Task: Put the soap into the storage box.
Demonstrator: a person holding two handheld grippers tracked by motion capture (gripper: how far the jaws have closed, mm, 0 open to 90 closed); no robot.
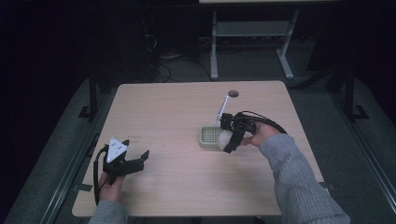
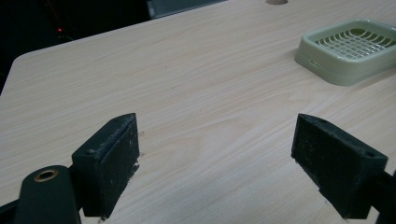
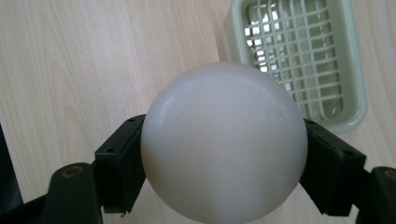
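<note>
The right gripper (image 3: 223, 154) clamps a smooth white ball (image 3: 223, 140), one black jaw pressed on each side, holding it above the wooden table (image 1: 177, 116). Just beyond the ball sits a pale green slotted plastic tray (image 3: 299, 60), nothing between them. Well off to the side, the left gripper (image 2: 217, 158) rests with jaws spread wide, gripping nothing.

left tongs (image 2: 215, 154) – jaws apart | green tray (image 2: 353, 49) (grid-floored) far right – table (image 2: 187, 84)
</note>
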